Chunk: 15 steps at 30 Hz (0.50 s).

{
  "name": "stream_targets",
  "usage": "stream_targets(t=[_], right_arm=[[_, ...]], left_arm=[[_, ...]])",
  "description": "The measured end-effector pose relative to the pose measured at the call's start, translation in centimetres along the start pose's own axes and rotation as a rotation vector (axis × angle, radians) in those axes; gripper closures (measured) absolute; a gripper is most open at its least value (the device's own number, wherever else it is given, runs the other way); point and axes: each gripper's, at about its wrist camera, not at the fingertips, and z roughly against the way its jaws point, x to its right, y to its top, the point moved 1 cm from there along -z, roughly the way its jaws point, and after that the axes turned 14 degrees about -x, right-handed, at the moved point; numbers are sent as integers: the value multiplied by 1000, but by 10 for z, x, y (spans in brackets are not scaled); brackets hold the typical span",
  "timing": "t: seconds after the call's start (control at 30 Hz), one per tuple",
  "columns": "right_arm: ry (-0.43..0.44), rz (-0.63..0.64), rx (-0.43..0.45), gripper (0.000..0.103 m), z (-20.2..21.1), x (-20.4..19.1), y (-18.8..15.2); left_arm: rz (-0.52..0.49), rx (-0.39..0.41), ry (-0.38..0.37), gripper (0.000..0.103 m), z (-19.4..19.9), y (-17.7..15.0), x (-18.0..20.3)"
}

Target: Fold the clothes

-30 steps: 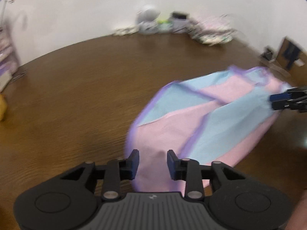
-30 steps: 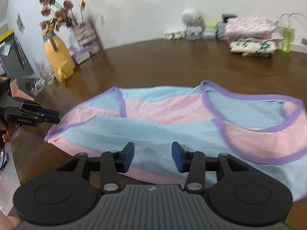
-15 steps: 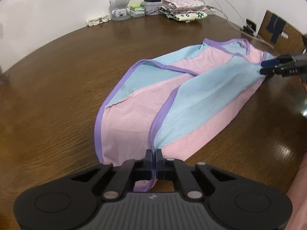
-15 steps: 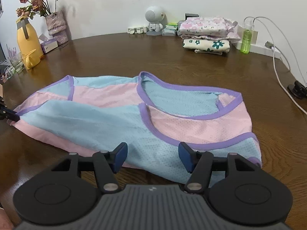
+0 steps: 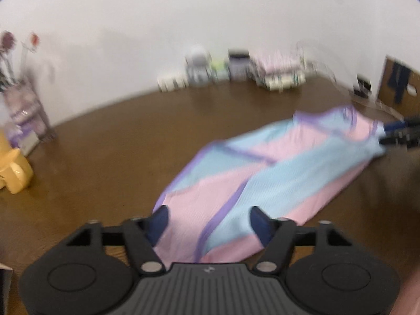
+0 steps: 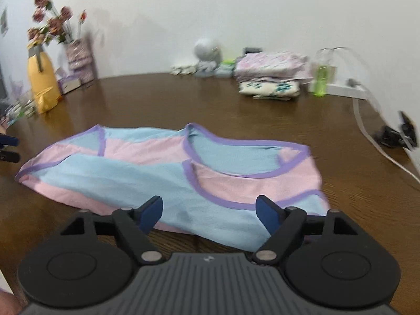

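Both the left hand-held gripper (image 5: 208,221) and the right hand-held gripper (image 6: 209,214) are hovering wide open, holding nothing, over the half-folded pink-and-blue tank top (image 6: 168,173), so I judge that gripping its near edge is coming next.

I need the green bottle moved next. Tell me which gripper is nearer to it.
Right. The right gripper sits at the shirt's neck end, on the green bottle's side; the left gripper is at the far hem end.
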Motion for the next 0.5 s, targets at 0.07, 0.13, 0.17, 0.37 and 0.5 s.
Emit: stream_targets(t=[0.07, 0.13, 0.17, 0.37, 0.5], right_arm=[[-5, -62, 12, 16, 7, 8, -8], [-7, -106, 21, 8, 12, 13, -16], [-10, -118, 23, 2, 14, 15, -19], [-39, -95, 6, 0, 20, 17, -30], [-42, -99, 10, 0, 20, 24, -36]], left_arm=[[37, 60, 17, 19, 10, -2, 8], [110, 109, -29, 6, 14, -8, 20], [147, 116, -51, 4, 13, -10, 25], [175, 56, -44, 2, 1, -8, 48], [194, 40, -38, 2, -7, -8, 53]])
